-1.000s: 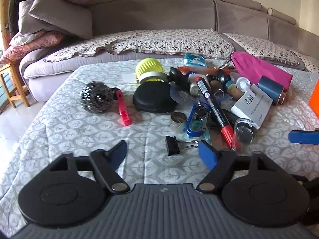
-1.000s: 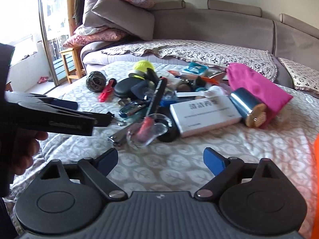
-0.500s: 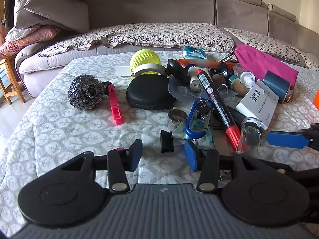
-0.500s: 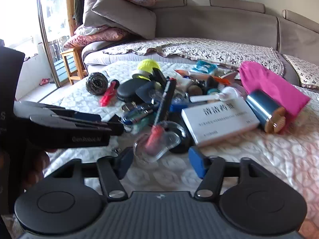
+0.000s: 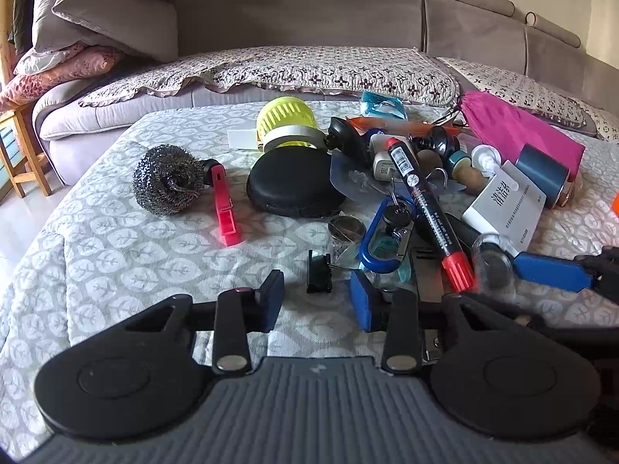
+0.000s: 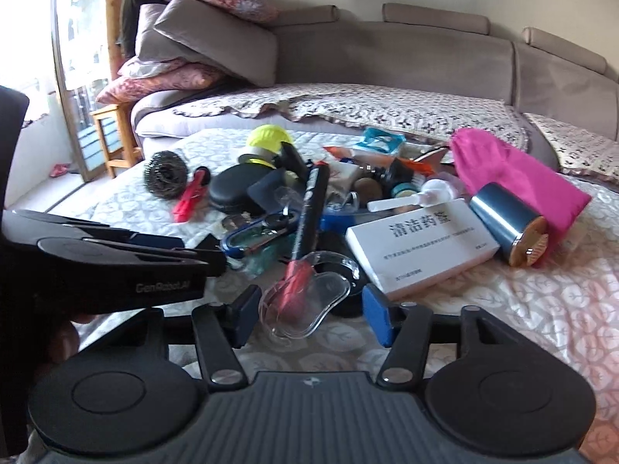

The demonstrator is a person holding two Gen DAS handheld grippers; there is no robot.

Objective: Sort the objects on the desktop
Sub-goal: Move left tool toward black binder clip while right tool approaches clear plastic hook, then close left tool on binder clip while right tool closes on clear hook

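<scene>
Near front edge of quilted surface (image 5: 116, 247), heap of objects sits toward middle. Left tool (image 5: 315, 301) fingers apart, binder clip (image 5: 319, 270) just ahead. Right tool (image 6: 309, 315) fingers apart, straddling clear plastic piece (image 6: 305, 305) with red-capped marker (image 6: 309, 224) overlapping it. Risk: closing may catch marker too, drag tangled pile; slick plastic may slip.

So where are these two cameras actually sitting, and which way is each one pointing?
Left wrist: on the left gripper, facing the sofa over the cluttered table; its own open fingers frame a black binder clip, and a finger of the right gripper enters from the right.
Right wrist: on the right gripper, open around a clear plastic scoop; left gripper at left.
Shared: red-capped marker, steel scourer.
</scene>
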